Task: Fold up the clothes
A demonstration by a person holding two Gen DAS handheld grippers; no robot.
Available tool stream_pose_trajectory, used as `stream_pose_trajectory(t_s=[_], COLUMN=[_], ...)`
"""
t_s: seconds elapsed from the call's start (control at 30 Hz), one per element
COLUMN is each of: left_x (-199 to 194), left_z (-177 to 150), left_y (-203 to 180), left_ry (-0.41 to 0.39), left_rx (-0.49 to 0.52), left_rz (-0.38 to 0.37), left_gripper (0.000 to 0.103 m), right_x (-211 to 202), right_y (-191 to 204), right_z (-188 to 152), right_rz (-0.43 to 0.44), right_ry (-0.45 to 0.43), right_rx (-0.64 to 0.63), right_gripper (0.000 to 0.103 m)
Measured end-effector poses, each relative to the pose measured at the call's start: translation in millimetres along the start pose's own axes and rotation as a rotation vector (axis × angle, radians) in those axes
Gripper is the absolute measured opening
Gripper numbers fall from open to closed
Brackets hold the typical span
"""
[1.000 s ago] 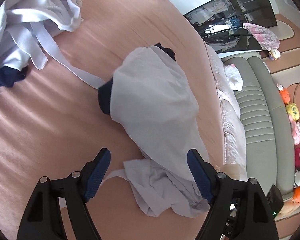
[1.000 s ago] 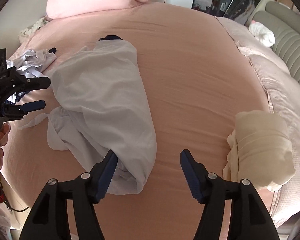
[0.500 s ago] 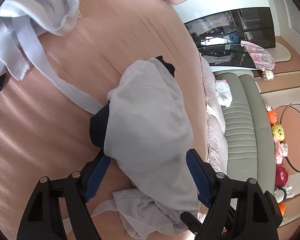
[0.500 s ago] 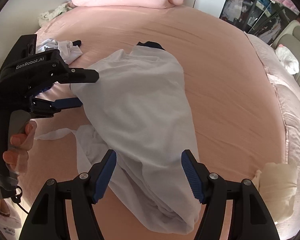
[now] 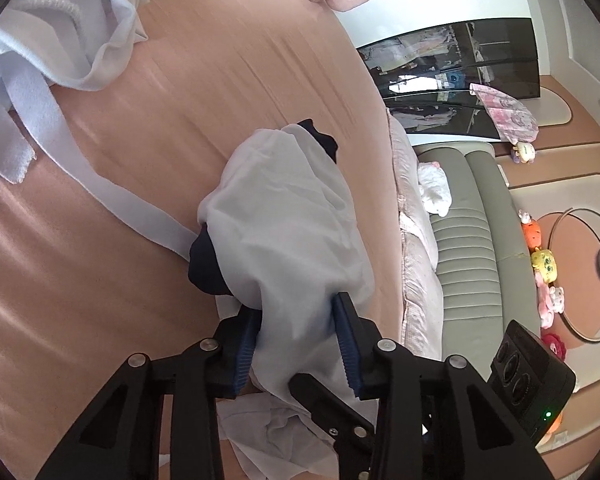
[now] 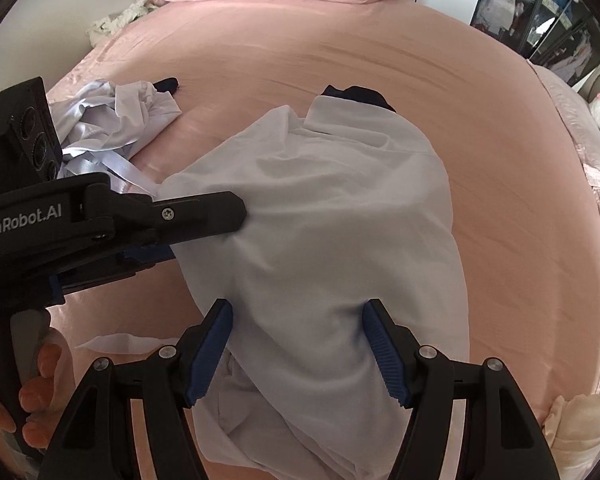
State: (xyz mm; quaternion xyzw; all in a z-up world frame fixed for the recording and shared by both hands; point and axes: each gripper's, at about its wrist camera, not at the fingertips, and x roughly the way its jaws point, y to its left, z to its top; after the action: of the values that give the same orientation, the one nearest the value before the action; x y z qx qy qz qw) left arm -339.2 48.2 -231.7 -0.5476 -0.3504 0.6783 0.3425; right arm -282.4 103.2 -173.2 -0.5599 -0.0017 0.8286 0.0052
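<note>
Two tools (image 5: 298, 344) (image 6: 296, 346) on pale garment (image 6: 332, 232).

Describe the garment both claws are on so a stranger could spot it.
On the pink bed, look mid-mattress for the pale white shirt with navy trim, between the left claw and right claw. The crumpled pile lies apart, untouched.

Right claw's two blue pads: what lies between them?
In the right wrist view, the white garment fills the gap of the right claw; the pads stand wide apart, not clamped.
</note>
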Motion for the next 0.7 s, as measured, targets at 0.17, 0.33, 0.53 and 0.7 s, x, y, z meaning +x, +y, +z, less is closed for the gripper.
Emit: stream_pose_trajectory(t_s=[0.17,0.33,0.53,0.7], left_x=[-3,-3,-2,1], left_z=[6,10,15,18], left_y=[-6,-16,-15,-7], left_ry=[0.019,0.036,0.040,0.060], left_rx=[0.010,0.036,0.000,-0.069], left_rz=[-0.041,-0.069,-0.125,-0.193], left_gripper=[0.028,0.028,0.028,0.028], right_x=[-1,5,8,8], right_y=[5,-1,-4,-13], right_z=[5,11,16,15], right_rz=[0.027,0.046,0.095,0.149], right_ry=[-0.044,-0.059,-0.097,-0.132], right_rx=[-0.019,0.015,0.018,0.065], right_gripper=[0.067,0.067,0.067,0.067])
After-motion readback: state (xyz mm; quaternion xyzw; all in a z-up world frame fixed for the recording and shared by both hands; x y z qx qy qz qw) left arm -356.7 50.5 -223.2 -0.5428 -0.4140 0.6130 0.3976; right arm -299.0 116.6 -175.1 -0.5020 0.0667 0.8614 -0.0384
